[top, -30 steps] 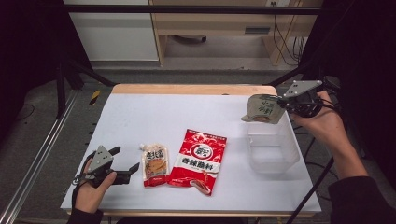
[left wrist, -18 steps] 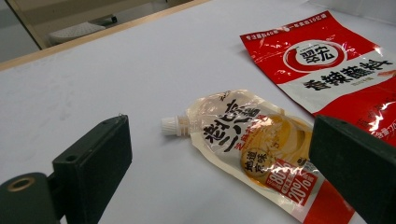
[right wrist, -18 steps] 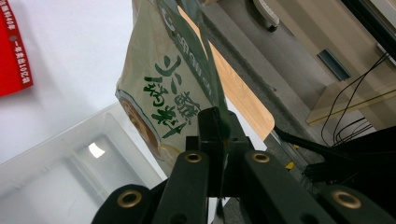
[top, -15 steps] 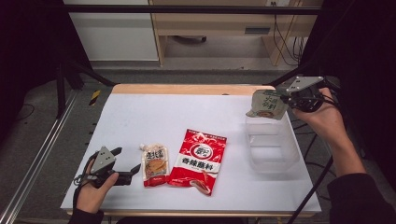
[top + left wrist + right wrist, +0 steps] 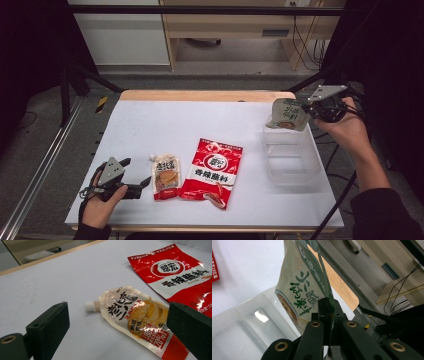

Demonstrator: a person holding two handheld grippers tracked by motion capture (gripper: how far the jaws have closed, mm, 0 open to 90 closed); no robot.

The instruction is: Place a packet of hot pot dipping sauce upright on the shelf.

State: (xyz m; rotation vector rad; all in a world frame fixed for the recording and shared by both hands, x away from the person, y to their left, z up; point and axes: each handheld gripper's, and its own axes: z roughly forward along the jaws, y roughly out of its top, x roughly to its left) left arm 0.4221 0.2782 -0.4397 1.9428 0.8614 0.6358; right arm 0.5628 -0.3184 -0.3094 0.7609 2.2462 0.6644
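White surface point(image 5: 165, 120): far and left-middle stretch bare, passable. Near edge: small clear spouted sauce pouch point(image 5: 165, 175) just beside big red seasoning packet point(image 5: 213, 171). Right side: clear plastic bin point(image 5: 291, 155), green pouch point(image 5: 289, 115) hanging over its far rim.

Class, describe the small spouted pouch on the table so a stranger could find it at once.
Start at the white table and go to its near edge, where two pouches lie flat side by side. The spouted pouch is the smaller, left one, beside the big red pouch. It alone has a white screw cap and a clear body showing brownish sauce.
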